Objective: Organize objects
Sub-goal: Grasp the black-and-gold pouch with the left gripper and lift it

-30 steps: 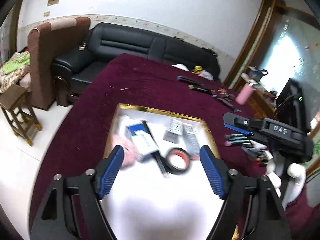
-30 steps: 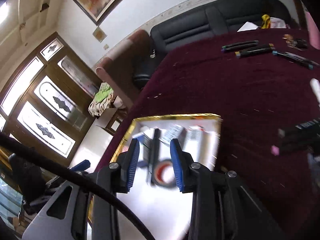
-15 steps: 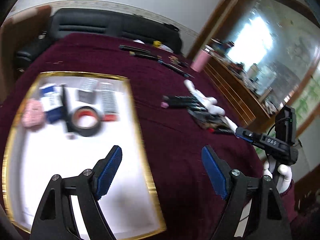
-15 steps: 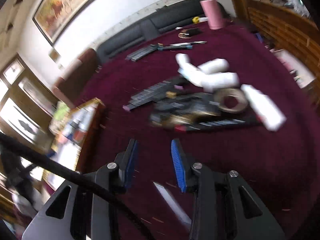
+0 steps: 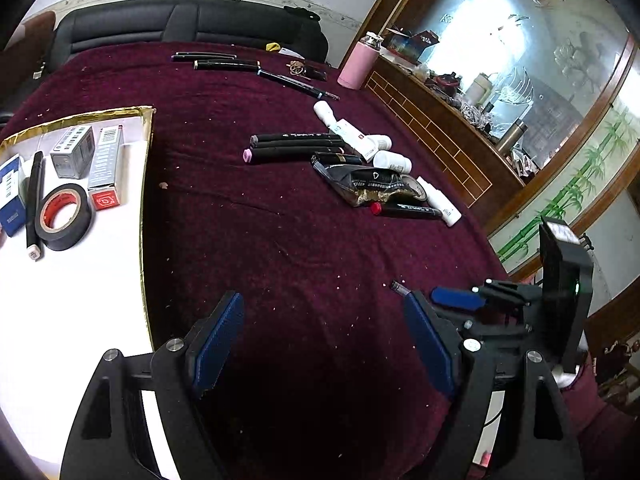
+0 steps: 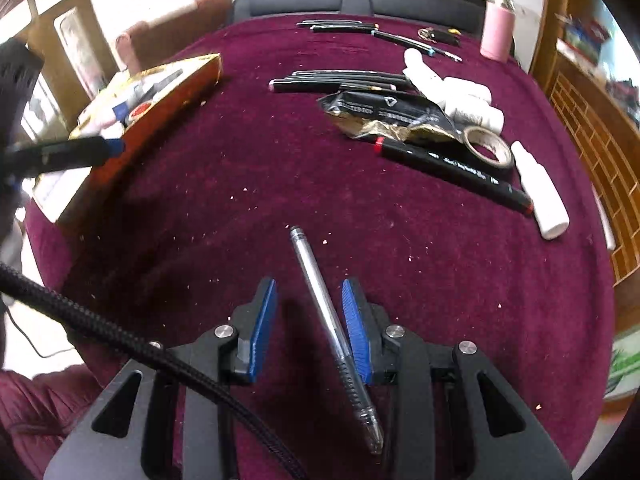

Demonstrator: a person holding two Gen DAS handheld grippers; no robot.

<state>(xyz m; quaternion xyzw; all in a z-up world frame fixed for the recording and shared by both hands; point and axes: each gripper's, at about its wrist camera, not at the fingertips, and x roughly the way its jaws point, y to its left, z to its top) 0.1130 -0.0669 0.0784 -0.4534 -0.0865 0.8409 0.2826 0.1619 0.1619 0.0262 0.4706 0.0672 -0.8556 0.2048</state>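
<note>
Silver pen (image 6: 320, 300) lies flat on the maroon tablecloth (image 6: 280, 184) near its front edge, long axis running away from the camera, writing tip nearest. It sits between the parted pads of the right gripper (image 6: 308, 324), closer to the right-hand pad; contact unclear. Left gripper (image 5: 324, 344) spread wide over bare cloth, gripping nothing.

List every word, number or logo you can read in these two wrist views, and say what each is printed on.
"400": on the black foil packet, beside a triangular logo; the rest of its print is too small to read.
Red-capped marker: white lettering, too blurred to read.
Boxes in the tray: barcode lines show, text unreadable.
White tube: label unreadable.
</note>
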